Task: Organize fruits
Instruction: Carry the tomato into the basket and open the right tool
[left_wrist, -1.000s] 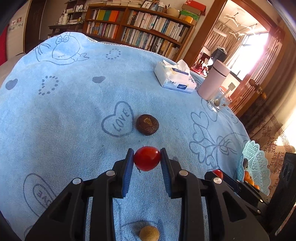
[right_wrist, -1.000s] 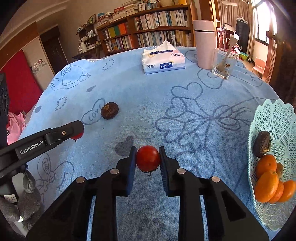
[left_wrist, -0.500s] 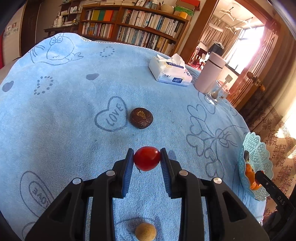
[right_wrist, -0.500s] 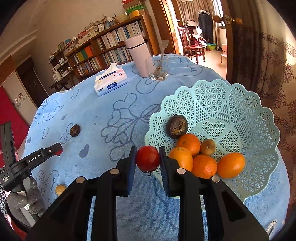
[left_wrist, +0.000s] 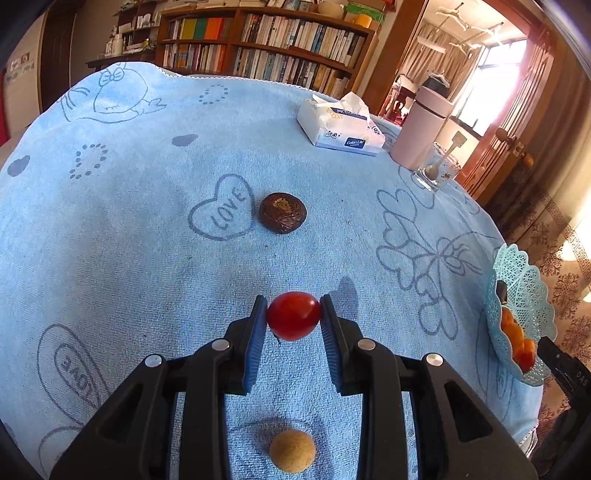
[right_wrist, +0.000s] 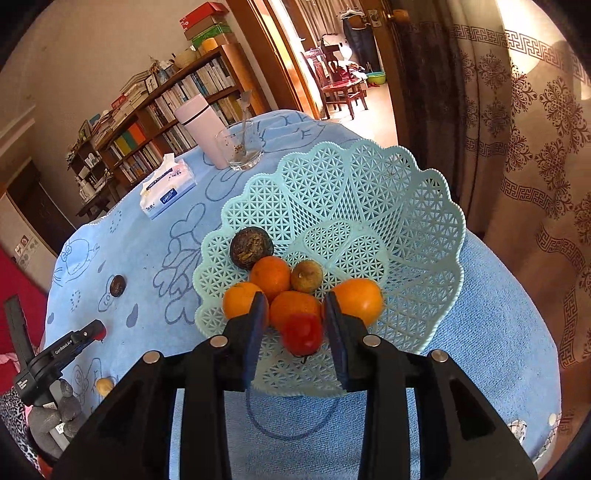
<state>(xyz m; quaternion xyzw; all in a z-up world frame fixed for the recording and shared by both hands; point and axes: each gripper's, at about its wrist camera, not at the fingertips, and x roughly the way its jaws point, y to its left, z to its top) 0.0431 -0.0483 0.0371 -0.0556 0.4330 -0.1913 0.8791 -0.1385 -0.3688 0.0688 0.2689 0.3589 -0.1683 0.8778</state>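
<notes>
My left gripper (left_wrist: 293, 314) is shut on a red tomato (left_wrist: 293, 315), held above the blue tablecloth. A dark brown fruit (left_wrist: 282, 213) lies ahead of it and a small tan fruit (left_wrist: 292, 452) lies under it. My right gripper (right_wrist: 295, 317) is open over the near part of the light-blue lattice basket (right_wrist: 417, 229). A second red tomato (right_wrist: 302, 333) sits loose between its fingers, dropping below the pads. The basket holds several oranges (right_wrist: 271, 277), a dark fruit (right_wrist: 252, 247) and a small brownish fruit (right_wrist: 306, 276).
A tissue pack (left_wrist: 341, 127), a pink tumbler (left_wrist: 421, 127) and a glass with a spoon (left_wrist: 436, 171) stand at the table's far side. The basket (left_wrist: 524, 295) sits at the right table edge. A bookshelf and a doorway lie beyond.
My right gripper moved over the basket, opened and let go of its tomato, which sinks toward the oranges. My left gripper keeps its tomato and has barely moved.
</notes>
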